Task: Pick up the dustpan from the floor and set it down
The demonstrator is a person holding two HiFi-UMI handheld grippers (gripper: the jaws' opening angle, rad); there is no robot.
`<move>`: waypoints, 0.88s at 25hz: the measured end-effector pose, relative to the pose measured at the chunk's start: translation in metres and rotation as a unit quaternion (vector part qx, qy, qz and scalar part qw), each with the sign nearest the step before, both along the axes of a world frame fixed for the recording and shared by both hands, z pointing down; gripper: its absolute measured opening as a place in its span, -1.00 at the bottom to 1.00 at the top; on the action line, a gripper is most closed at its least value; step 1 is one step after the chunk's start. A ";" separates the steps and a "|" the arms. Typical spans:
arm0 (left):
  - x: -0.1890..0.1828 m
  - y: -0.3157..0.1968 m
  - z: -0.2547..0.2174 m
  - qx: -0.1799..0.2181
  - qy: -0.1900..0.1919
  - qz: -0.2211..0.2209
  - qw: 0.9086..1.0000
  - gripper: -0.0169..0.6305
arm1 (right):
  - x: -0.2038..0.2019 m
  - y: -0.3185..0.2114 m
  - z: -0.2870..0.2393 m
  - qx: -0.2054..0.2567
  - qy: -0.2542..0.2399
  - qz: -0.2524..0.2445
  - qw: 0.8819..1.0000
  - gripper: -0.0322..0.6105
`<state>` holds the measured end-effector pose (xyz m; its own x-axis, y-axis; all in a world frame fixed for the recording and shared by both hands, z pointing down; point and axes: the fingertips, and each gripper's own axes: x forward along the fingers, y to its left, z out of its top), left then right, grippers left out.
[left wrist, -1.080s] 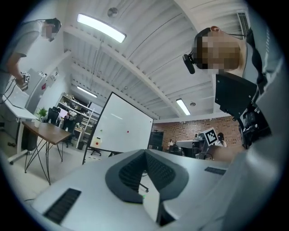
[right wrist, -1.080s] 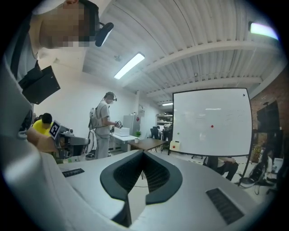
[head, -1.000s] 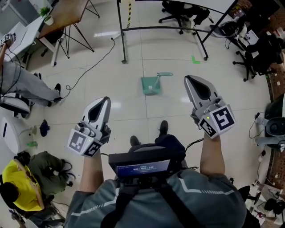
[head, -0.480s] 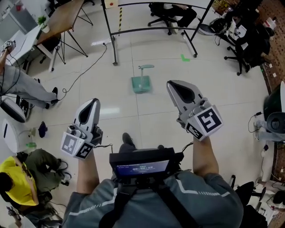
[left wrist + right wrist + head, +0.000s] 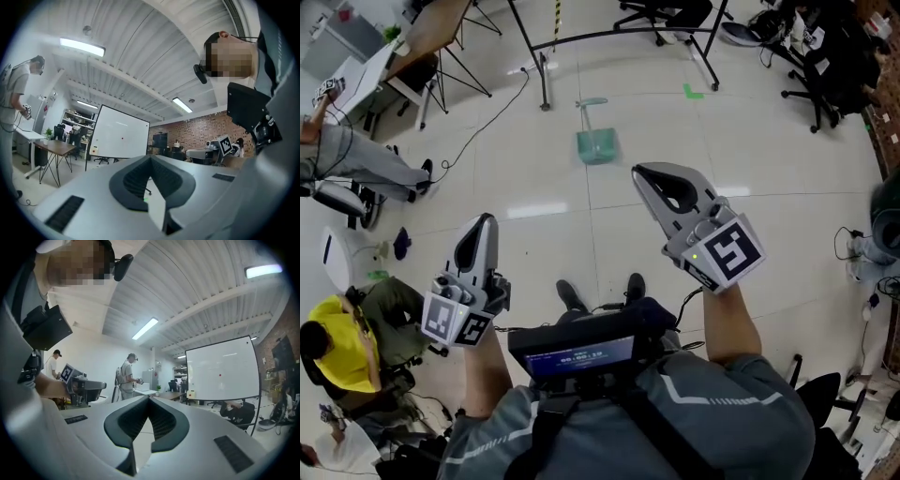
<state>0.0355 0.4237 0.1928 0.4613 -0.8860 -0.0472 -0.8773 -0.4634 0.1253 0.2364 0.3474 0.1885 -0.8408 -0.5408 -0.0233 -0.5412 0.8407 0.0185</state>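
So the dustpan (image 5: 596, 146) is spotted upper-middle on the floor (image 5: 787, 234), handle pointed away. It's neared most by the right tool (image 5: 643, 174), not the left tool (image 5: 485, 221). Both are pressed together, empty.

Bright, even indoor light with a heavy fisheye bend.
The ceiling strip lights (image 5: 82, 47) glare off the glossy floor (image 5: 534, 211); shadows are soft, and both gripper views curve hard and darken at the rim.

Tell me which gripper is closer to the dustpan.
The right gripper: in the head view its tips sit nearer the green dustpan; the left gripper is farther back.
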 end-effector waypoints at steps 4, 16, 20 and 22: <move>-0.048 0.055 -0.011 0.004 0.005 -0.013 1.000 -0.87 | -0.028 0.051 -0.018 -0.007 -0.019 0.011 1.000 -0.86; -0.156 0.152 0.001 0.015 0.035 0.093 0.995 -0.87 | -0.143 0.174 -0.017 -0.015 -0.008 0.112 0.994 -0.86; -0.154 0.173 -0.012 0.021 0.036 0.093 0.995 -0.87 | -0.144 0.194 -0.027 -0.016 -0.009 0.115 0.993 -0.87; -0.150 0.177 -0.020 0.022 0.035 0.090 0.995 -0.87 | -0.137 0.197 -0.033 -0.021 -0.017 0.117 0.993 -0.87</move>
<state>-0.1145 0.6007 0.1730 0.6062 -0.7858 -0.1226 -0.7695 -0.6184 0.1592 0.0992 0.5445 0.1560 -0.6911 -0.7224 -0.0232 -0.7216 0.6914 -0.0361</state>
